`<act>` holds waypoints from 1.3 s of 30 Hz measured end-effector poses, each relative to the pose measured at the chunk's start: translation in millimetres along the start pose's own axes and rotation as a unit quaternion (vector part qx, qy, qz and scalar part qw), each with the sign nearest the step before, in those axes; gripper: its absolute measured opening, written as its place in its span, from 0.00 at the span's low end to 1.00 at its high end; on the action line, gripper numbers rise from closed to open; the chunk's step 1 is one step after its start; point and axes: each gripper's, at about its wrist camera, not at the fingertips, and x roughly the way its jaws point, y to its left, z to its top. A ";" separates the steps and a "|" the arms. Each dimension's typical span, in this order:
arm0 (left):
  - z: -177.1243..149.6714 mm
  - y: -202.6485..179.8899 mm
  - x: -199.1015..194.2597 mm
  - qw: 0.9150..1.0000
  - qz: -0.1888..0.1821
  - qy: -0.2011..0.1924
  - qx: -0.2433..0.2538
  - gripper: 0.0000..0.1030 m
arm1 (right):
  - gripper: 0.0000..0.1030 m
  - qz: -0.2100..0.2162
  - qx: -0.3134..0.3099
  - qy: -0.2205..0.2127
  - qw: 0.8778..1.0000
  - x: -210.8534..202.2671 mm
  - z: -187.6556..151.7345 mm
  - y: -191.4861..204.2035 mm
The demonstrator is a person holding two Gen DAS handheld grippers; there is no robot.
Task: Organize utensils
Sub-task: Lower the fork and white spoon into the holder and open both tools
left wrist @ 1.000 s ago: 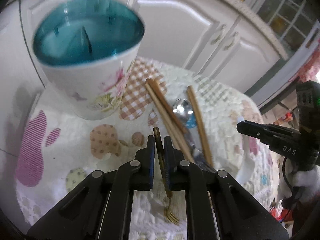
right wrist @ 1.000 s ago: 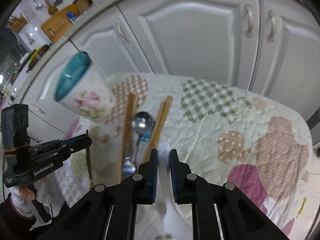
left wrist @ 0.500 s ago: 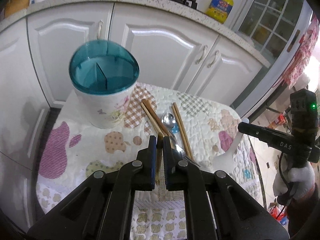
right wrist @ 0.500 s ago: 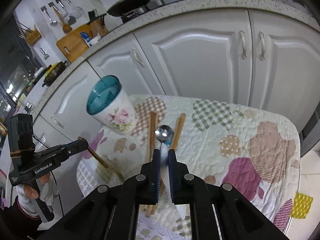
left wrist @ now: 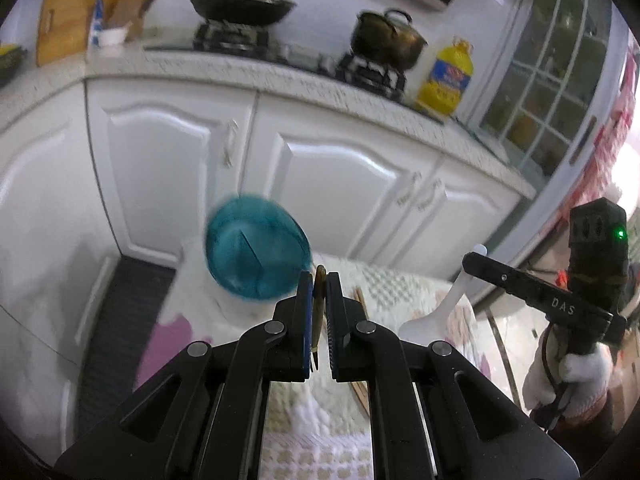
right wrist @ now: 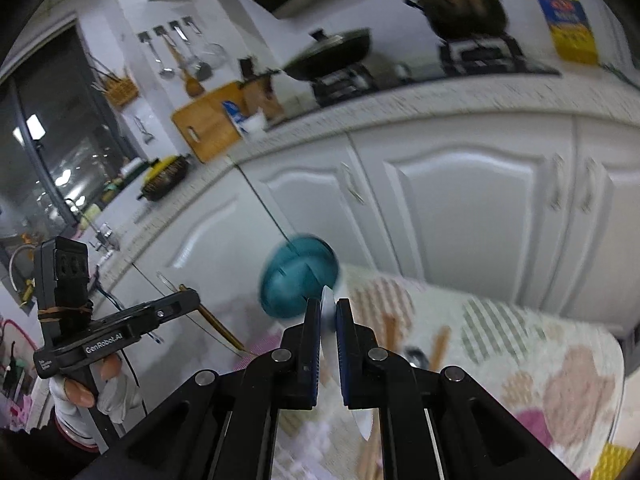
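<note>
Both grippers carrying utensils above the cup.
Left gripper (left wrist: 319,312) clamps a thin stiff fork (left wrist: 319,308) mid-handle; right gripper (right wrist: 328,344) pinches a light, slippery white spoon (right wrist: 327,312). Cup (left wrist: 256,258) stands on the mat (left wrist: 400,284).

The cup (left wrist: 256,258) stands on the quilted mat (left wrist: 400,284), before the cabinets (left wrist: 340,176).

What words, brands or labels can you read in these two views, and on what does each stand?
"DAS": on the black right gripper, clamping a white plastic spoon.
"GenRobot.AI": on the black left gripper, clamping a brown-handled fork.
Yellow oil bottle: blue label, too blurred to read.
</note>
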 end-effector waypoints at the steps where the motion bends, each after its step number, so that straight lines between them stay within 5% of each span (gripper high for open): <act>1: 4.9 1.6 -1.9 1.000 0.006 -0.006 0.001 0.05 | 0.07 0.006 -0.005 -0.005 1.000 5.1 9.2 6.1; 8: 49.6 19.7 5.1 0.998 0.046 -0.045 0.001 0.05 | 0.07 0.033 -0.039 -0.016 0.999 53.4 65.0 39.4; 15: 66.1 34.7 45.8 0.995 0.089 -0.043 0.012 0.05 | 0.07 0.044 -0.052 0.004 0.998 120.3 92.9 45.5; 26: 44.5 54.1 113.4 0.994 0.109 0.014 -0.002 0.05 | 0.07 0.032 -0.019 0.075 0.996 193.2 60.8 8.0; 32: 32.8 59.0 126.6 0.993 0.116 0.032 -0.018 0.05 | 0.08 0.035 -0.007 0.091 0.995 193.7 49.3 1.9; 34: 31.3 58.7 126.4 0.992 0.120 0.030 -0.022 0.05 | 0.18 0.029 -0.002 0.090 0.995 187.9 47.5 -0.2; 39: 28.4 56.2 118.2 0.992 0.124 0.026 -0.025 0.16 | 0.23 0.025 0.013 0.081 0.996 163.8 41.2 -8.9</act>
